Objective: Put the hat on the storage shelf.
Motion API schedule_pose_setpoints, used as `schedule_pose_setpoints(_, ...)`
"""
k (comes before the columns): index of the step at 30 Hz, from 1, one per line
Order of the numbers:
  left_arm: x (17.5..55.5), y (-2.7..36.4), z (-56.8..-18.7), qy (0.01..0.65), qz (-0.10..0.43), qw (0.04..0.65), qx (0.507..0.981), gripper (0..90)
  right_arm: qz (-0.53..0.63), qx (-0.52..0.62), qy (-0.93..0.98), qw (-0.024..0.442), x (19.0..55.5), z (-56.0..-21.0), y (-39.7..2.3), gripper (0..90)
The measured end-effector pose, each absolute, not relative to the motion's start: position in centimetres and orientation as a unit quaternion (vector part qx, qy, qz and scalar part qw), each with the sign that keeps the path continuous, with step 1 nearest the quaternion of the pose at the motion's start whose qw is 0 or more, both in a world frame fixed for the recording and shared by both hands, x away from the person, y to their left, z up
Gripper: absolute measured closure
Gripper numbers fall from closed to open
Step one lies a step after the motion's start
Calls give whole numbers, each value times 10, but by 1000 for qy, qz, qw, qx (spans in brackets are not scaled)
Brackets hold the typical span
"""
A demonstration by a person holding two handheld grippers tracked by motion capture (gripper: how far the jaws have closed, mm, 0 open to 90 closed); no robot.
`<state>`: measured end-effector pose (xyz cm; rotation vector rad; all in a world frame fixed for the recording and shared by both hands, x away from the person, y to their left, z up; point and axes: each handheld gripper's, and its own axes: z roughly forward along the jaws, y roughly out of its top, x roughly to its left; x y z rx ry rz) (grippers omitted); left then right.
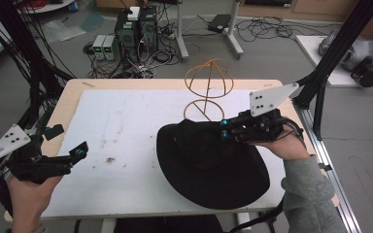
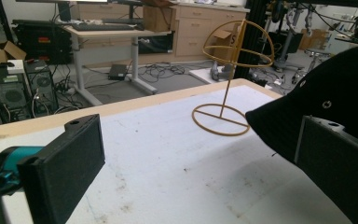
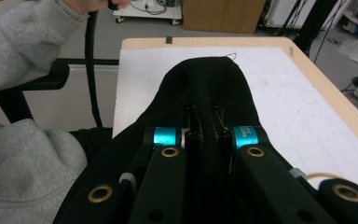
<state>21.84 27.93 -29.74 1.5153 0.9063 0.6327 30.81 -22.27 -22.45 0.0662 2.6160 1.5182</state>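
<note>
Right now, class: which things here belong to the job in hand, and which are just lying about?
Part of the job:
- black hat, pinched in the right tongs
- wire hat stand
- left tongs, open, waiting

Just lying about:
- computer towers on the floor
- loose cables

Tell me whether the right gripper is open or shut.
Shut: the right gripper pinches a fold of the black hat between its jaws.

The hat (image 1: 209, 165) is black, soft and wide-brimmed, with small metal eyelets in its crown. It is pinched by a fold of the crown and hangs tilted, its brim drooping toward the counter's (image 1: 126, 131) near edge. It sits just in front of the stand (image 1: 208, 90), a thin yellow wire frame with a ring base, upright post and domed top.
</note>
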Motion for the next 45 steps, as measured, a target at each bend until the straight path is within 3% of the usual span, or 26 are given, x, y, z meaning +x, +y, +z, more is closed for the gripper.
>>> schedule_pose_setpoints(23,222,286,-300,393,260,603,644,17,513,-9,858,31,338,-159,-214,875)
schedule_pose_setpoints(45,219,283,-295,385,267,604,645,17,527,-1,849,41,388,-115,-222,875)
